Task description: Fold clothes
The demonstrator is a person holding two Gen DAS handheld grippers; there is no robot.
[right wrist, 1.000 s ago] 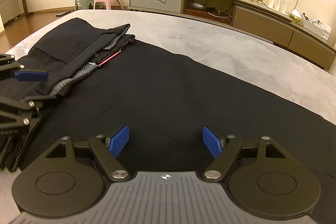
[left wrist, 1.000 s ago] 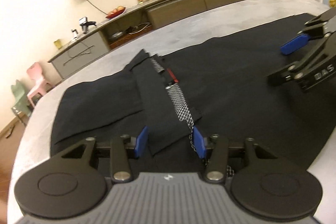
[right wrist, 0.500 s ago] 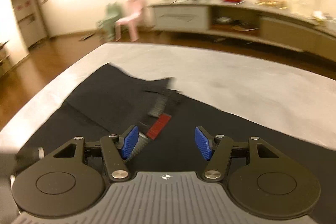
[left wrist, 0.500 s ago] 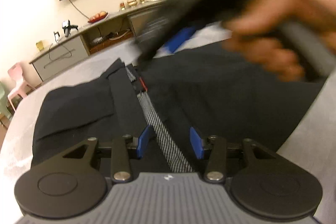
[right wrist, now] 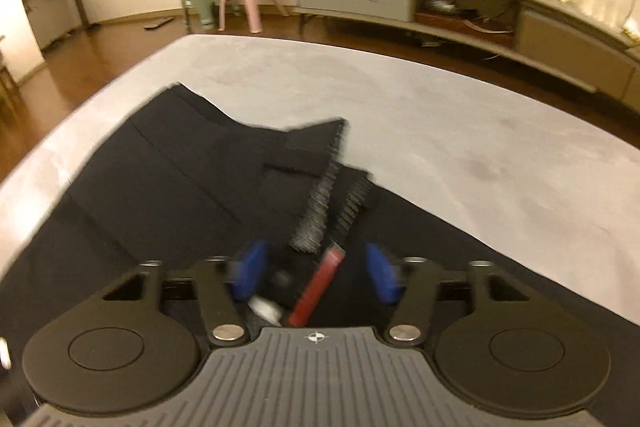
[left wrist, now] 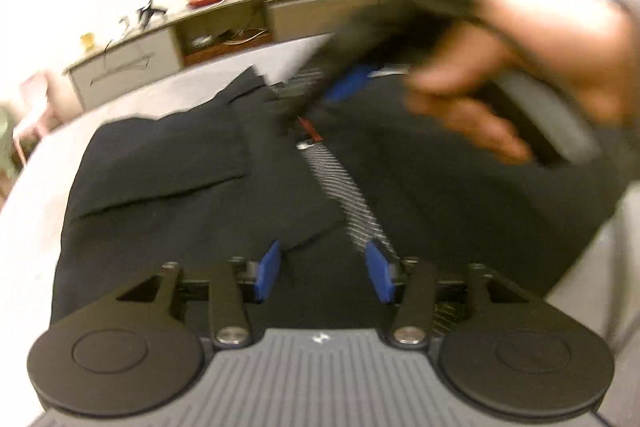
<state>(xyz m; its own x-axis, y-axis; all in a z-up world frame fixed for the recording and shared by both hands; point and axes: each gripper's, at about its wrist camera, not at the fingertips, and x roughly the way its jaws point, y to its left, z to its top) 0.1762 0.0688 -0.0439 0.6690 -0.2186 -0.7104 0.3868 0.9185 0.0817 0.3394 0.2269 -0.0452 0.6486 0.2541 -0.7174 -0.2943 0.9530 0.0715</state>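
Both claws opening: left claw [left wrist: 322,269] and right claw [right wrist: 314,273] straddle black trousers [left wrist: 168,187], gripping nothing. Risk: grabbing only the top layer near the red tab [right wrist: 316,287], lower centre, could skew the fold.

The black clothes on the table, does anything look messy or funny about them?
A bit. The black garment isn't flat yet: a flap lies folded open, showing a grey mesh lining and a small red tag. Nothing looks torn or spilled. Both grippers, left and right, have opening jaws that grip nothing.
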